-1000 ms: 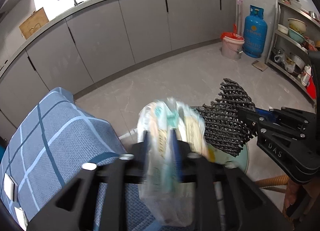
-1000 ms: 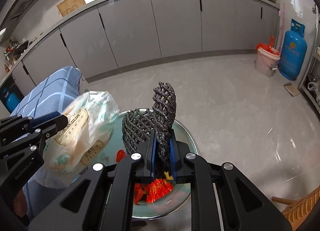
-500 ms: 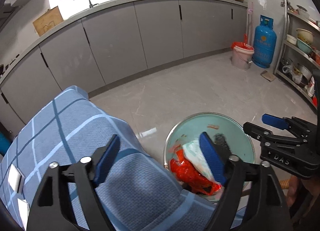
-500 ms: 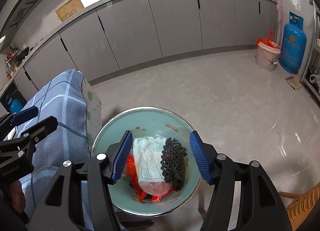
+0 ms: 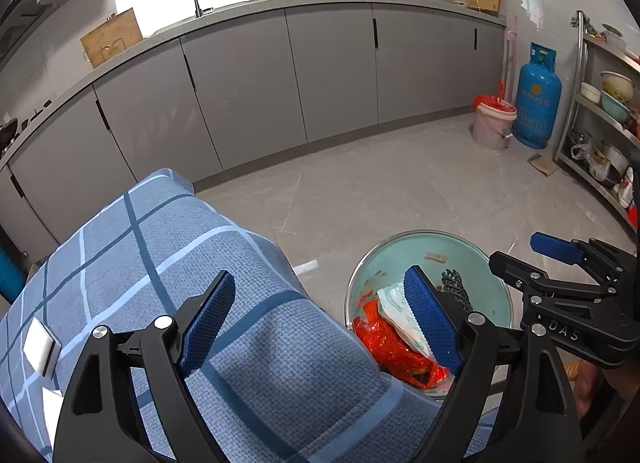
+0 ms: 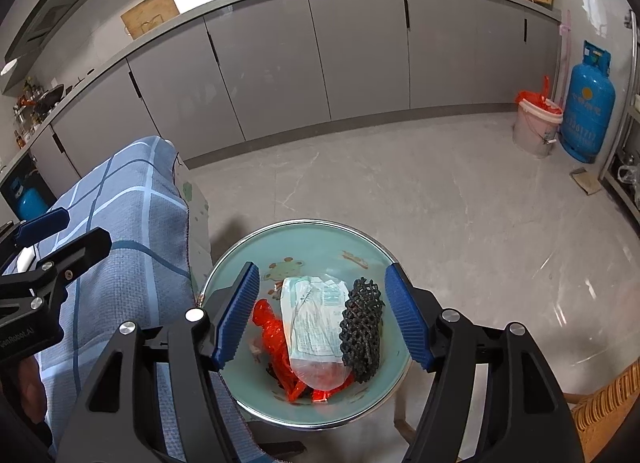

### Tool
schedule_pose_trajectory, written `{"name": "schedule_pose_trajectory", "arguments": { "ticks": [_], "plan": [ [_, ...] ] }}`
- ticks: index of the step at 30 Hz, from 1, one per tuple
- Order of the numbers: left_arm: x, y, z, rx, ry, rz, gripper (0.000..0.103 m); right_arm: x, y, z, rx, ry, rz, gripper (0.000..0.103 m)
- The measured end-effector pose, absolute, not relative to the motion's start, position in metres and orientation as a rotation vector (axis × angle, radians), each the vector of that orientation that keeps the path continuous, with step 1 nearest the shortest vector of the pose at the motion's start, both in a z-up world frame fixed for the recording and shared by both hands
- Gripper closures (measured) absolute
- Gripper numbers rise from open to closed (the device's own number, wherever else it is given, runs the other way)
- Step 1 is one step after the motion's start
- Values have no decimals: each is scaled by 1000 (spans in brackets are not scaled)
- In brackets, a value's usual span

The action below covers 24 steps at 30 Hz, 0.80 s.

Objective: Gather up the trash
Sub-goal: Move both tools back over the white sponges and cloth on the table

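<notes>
A teal basin (image 6: pixel 352 239) with a metal rim stands beside the table and also shows in the left wrist view (image 5: pixel 480 263). In it lie a clear plastic bag with print (image 6: pixel 316 323), a black foam net (image 6: pixel 362 333) and red wrappers (image 6: pixel 272 327). My right gripper (image 6: pixel 322 317) is open and empty, hovering right above the basin. My left gripper (image 5: pixel 326 323) is open and empty over the edge of the blue checked tablecloth (image 5: pixel 160 263), just left of the basin. The bag (image 5: pixel 400 315), red wrappers (image 5: pixel 396 351) and net (image 5: pixel 456 287) show past its right finger.
Grey cabinets (image 6: pixel 360 55) with a sink line the far wall. A bucket with a red liner (image 6: pixel 536 123) and a blue gas cylinder (image 6: pixel 588 103) stand at the right. A metal shelf rack (image 5: pixel 608 111) is at far right. A wicker chair (image 6: pixel 604 403) is near the basin.
Both grippers opened and dropped their loads: the plastic bag from the left and the black net from the right now lie in the basin. Both grippers have since stayed open above it.
</notes>
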State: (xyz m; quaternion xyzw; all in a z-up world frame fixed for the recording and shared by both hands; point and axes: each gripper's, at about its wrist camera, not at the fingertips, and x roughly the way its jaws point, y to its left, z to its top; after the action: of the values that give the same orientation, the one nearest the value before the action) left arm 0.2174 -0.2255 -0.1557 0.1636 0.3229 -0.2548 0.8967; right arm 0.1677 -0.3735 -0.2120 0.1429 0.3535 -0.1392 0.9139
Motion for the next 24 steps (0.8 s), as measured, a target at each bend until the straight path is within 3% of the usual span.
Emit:
{"name": "schedule_pose_trajectory", "arguments": {
  "ticks": [11, 24],
  "plan": [
    [214, -217, -152, 342, 663, -511, 8, 166, -364, -205, 256, 733, -294, 25],
    [222, -129, -134, 249, 654, -334, 8, 187, -301, -193, 191, 736, -175, 25]
  ]
}}
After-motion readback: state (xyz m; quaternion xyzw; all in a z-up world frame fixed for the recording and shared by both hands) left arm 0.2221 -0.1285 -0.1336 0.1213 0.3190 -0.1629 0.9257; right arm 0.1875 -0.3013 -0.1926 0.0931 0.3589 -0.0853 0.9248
